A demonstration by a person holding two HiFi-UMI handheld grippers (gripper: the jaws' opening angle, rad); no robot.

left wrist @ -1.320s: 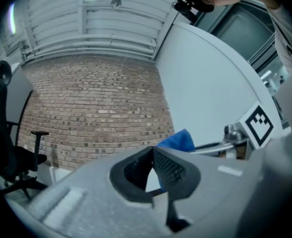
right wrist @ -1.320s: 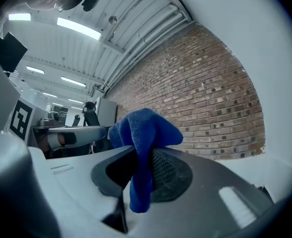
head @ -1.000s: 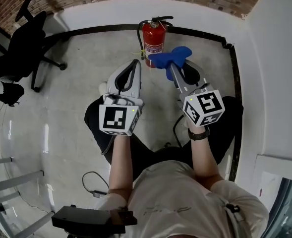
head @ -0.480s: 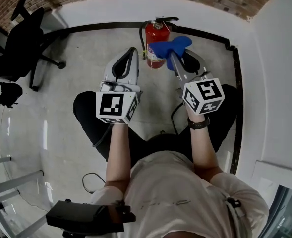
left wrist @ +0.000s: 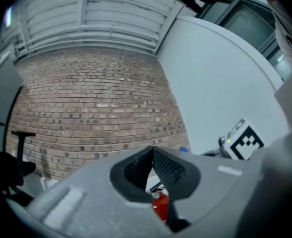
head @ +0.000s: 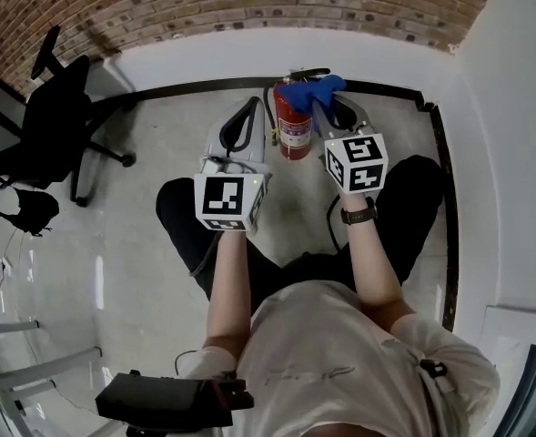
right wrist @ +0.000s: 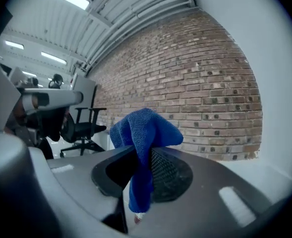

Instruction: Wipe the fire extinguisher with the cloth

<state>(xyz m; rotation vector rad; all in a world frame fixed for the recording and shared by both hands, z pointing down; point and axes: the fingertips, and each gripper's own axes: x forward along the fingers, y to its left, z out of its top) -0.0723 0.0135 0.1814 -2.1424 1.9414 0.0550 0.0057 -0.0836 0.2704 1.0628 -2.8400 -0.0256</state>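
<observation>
Right gripper [head: 322, 107] clamps the blue cloth [head: 309, 90] over the red fire extinguisher [head: 292, 127] standing by the wall [head: 204, 53], left gripper [head: 248, 109] closed, empty beside it: best wipe downward gently, lest it topple.

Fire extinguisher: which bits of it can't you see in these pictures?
Head view: the blue cloth in the right gripper covers much of the fire extinguisher's top; its label is too small to read.
Left gripper view: only a red sliver shows under the left gripper's shut jaws; the gripper's body hides the rest.
Right gripper view: the cloth and gripper body hide nearly all of it.
</observation>
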